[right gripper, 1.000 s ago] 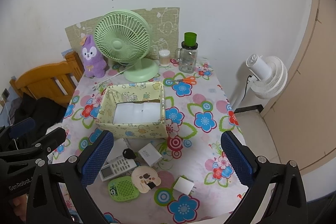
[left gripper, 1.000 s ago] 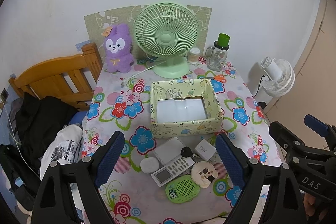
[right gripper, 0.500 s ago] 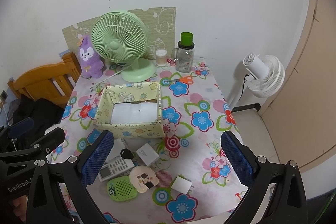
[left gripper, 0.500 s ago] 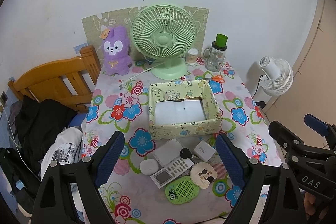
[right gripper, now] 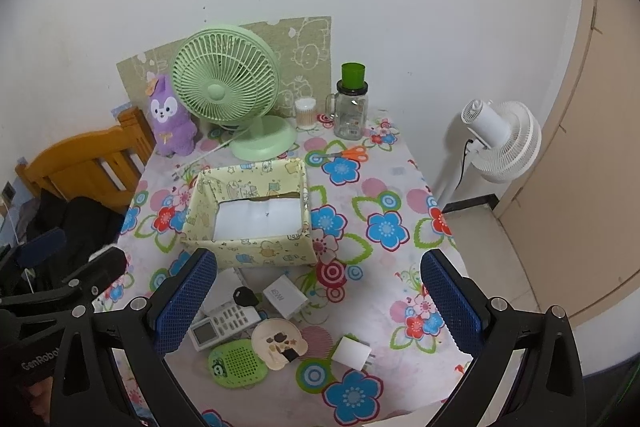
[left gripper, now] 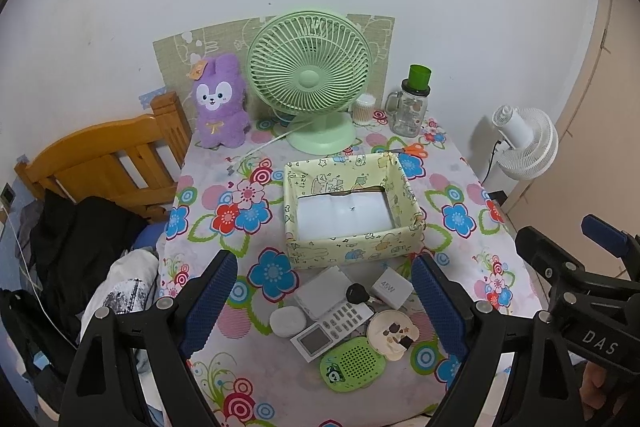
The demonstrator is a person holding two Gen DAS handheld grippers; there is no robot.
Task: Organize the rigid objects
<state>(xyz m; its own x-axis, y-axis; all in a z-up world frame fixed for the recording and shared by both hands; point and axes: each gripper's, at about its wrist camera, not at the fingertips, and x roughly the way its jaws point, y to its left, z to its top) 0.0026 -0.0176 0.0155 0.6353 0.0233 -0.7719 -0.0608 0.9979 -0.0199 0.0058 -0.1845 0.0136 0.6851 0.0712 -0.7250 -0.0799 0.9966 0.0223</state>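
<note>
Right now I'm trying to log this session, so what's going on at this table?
A person holds two grippers above the table, both open and empty: the left gripper and the right gripper. Nothing is picked up yet. The patterned box holds only a white liner, and the small items, such as the remote, charger and green speaker, lie clustered in front of it.

Even indoor light, sharp focus — fisheye-curved, vignetted edges
</note>
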